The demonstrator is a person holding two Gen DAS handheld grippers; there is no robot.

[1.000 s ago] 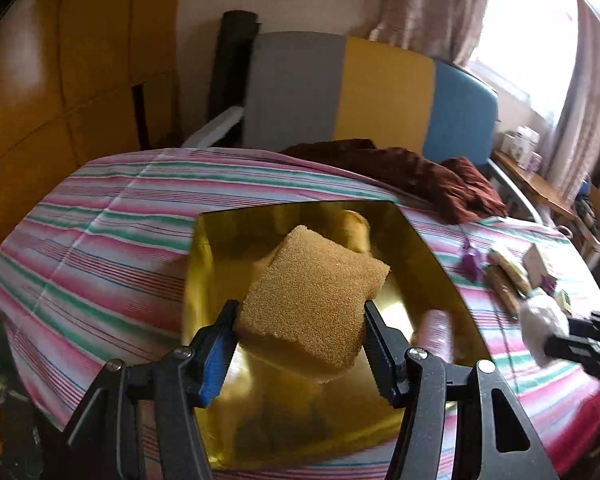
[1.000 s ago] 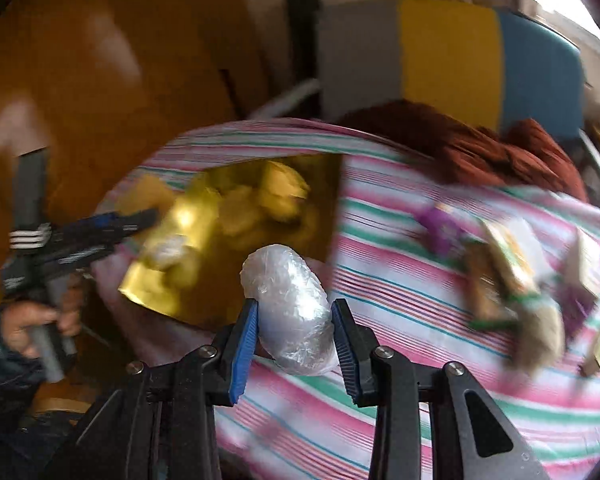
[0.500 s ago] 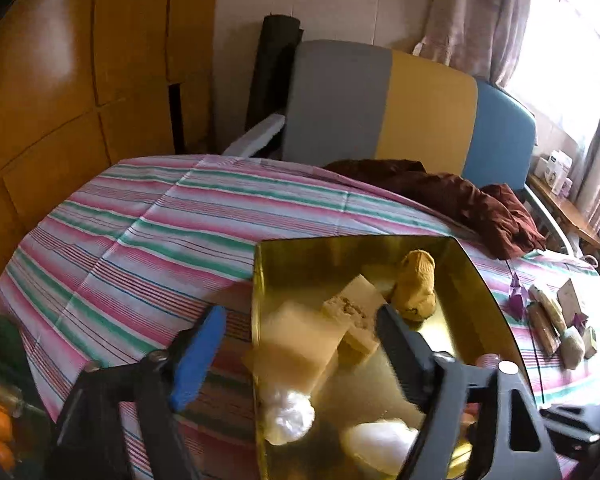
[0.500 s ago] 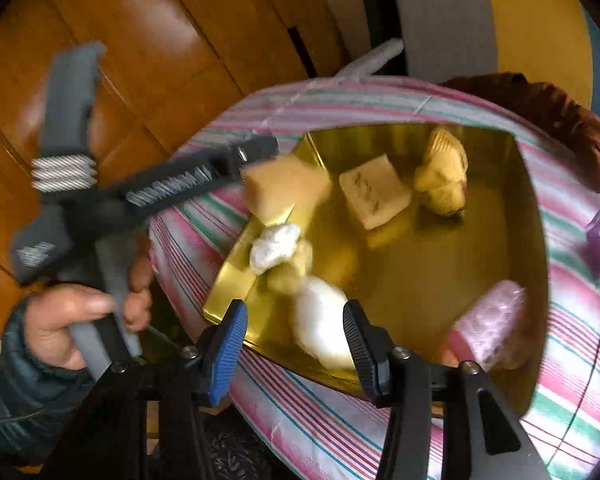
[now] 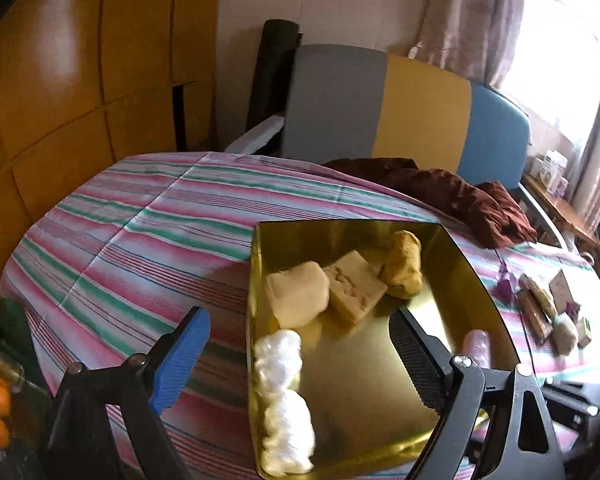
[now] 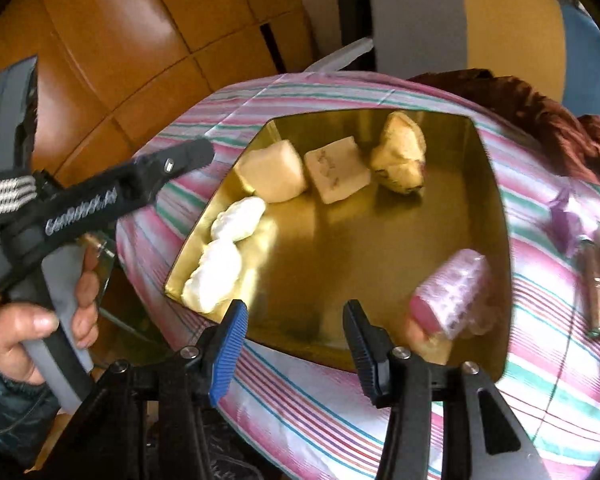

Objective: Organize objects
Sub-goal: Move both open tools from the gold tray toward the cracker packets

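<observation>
Both tools empty — left tool jaws just opened wide, right tool half-open over gold tray. Best next: back out straight, avoid wrapped bundle beside it.

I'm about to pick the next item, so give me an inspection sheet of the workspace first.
Surface: striped cloth over a rounded table.
Job's things: gold tray holds a sponge, a tan block, a yellow lump, two white wads and a pink wrapped piece.
Clutter: small packets and a purple scrap on the cloth right of the tray; brown cloth at the far edge.
Grippers: left gripper and right gripper, jaws just opened, nothing between them.
Cables: nothing seen.
Surroundings: wood panels, tricolour chair, curtained window.
</observation>
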